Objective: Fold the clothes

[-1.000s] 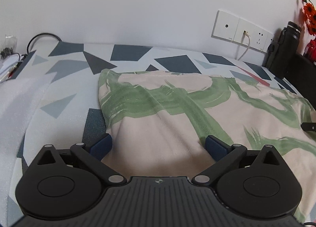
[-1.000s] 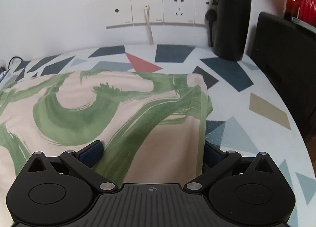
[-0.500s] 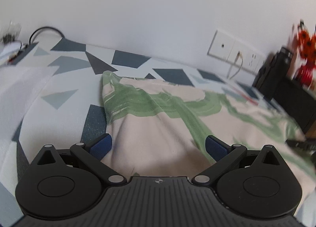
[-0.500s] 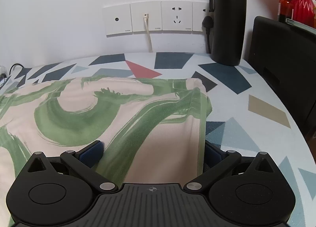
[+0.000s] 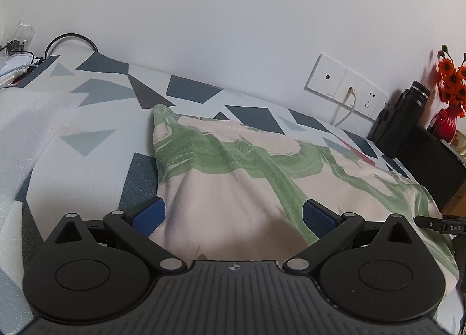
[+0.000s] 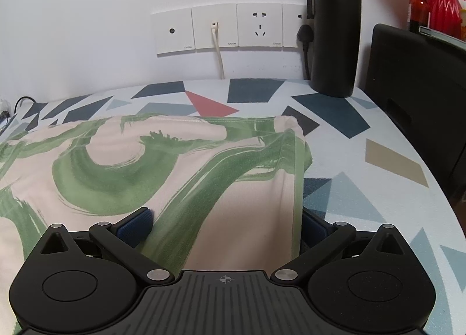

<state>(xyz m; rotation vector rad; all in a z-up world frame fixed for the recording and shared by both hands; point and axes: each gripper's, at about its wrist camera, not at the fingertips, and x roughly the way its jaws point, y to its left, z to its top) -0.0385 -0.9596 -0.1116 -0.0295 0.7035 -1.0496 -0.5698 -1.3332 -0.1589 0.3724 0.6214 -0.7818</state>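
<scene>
Two grippers – left gripper spread wide over garment | right gripper wide, straddling garment's edge | flask at 1 o'clock.

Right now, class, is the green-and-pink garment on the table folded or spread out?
Mostly spread: the garment lies flat across the patterned table, with only its right edge doubled over. Both claws stand wide open around its near edge.

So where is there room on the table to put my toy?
Bare tablecloth lies right of the cloth, in front of the bottle. Another free strip sits between the cloth's left edge and the white foam. The middle is covered by cloth, and the far left corner holds cables.
</scene>
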